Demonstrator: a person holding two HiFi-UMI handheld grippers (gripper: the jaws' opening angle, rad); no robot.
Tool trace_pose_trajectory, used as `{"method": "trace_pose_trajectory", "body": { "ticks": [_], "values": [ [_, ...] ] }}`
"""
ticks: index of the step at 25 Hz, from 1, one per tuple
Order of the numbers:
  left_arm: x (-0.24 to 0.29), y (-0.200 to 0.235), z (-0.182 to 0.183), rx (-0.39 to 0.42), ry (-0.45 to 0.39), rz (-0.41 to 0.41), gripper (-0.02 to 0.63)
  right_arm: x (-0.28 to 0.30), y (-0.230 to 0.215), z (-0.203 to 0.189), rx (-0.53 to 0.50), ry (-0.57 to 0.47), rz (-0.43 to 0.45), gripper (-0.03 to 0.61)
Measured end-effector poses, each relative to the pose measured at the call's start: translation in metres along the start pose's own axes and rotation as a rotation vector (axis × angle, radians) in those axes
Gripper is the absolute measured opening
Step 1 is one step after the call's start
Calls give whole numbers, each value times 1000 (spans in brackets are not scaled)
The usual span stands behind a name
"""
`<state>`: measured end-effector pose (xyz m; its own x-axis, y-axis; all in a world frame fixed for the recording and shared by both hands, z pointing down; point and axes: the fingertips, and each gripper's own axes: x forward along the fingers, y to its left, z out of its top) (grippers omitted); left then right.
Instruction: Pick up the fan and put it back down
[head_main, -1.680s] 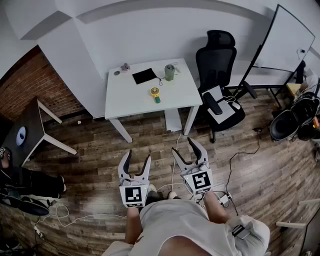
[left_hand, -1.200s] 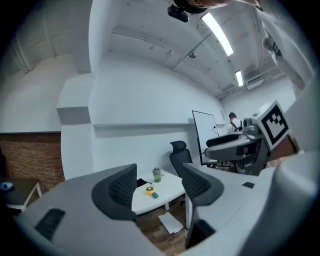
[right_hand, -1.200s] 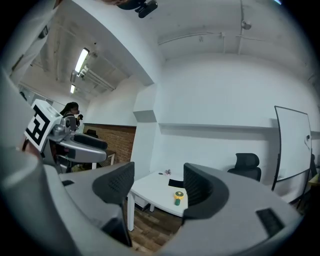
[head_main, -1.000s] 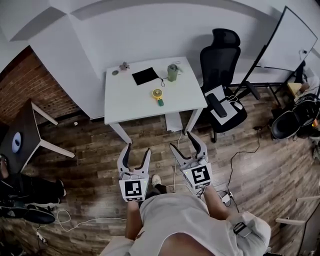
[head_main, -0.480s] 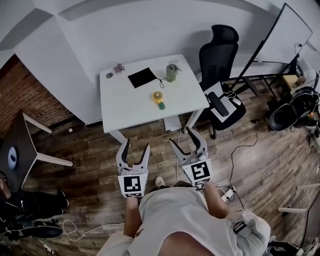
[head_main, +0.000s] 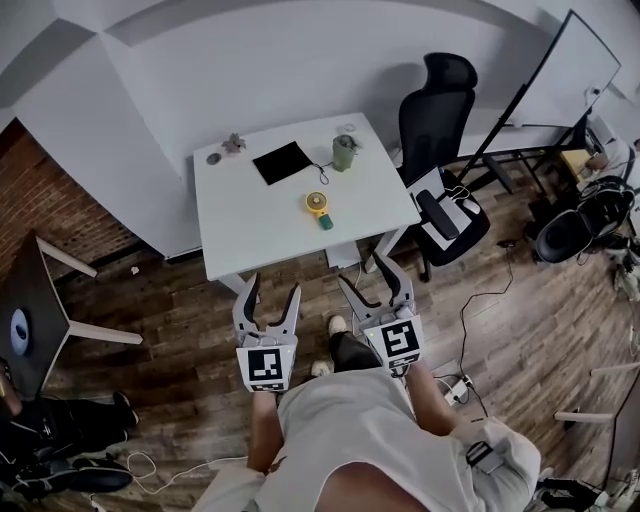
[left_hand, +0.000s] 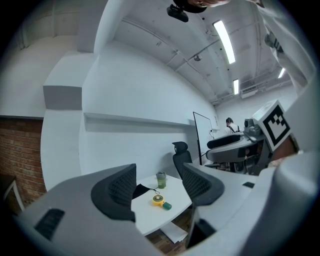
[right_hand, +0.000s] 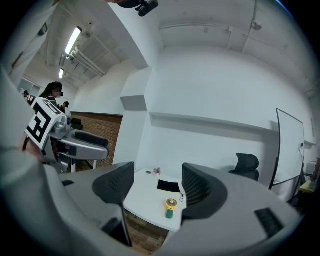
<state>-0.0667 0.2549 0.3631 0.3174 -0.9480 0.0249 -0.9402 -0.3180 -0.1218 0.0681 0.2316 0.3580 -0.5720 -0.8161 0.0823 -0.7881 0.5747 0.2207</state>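
Fan (head_main: 318, 208), head view: lies on the white worktop (head_main: 250, 235), at 12 o'clock from left tongs (head_main: 272, 287) and right tongs (head_main: 367, 272), well apart.
Left gripper view: left tongs spread, empty; perhaps a green cup (left_hand: 161, 179) at fan's 12 o'clock.
Right gripper view: right tongs spread, empty.

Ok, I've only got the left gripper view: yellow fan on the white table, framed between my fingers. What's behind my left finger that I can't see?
Observer: At the table's far left corner there is a small round thing and a small pale clump, both well clear of the fan.
Operator: Is the right gripper carrying anything?
Observer: No. In its own view the right gripper has its fingers apart, with nothing between them.
Operator: Am I over the table yet?
Observer: Not by the head view. The left gripper and the right one both appear short of the near edge, above the wood floor.
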Motion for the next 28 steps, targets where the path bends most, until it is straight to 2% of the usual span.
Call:
{"method": "trace_pose_trajectory", "body": {
  "ticks": [7,16,28],
  "values": [
    [34,21,-4,8,4,16,281,43,-13,-5,9,-3,21,299],
    [107,51,-6,9,19,40,281,115,-57,-11,30,8,47,298],
    [212,79,-29,5,98,62,276,209,-116,-53,57,99,112,298]
  ]
}}
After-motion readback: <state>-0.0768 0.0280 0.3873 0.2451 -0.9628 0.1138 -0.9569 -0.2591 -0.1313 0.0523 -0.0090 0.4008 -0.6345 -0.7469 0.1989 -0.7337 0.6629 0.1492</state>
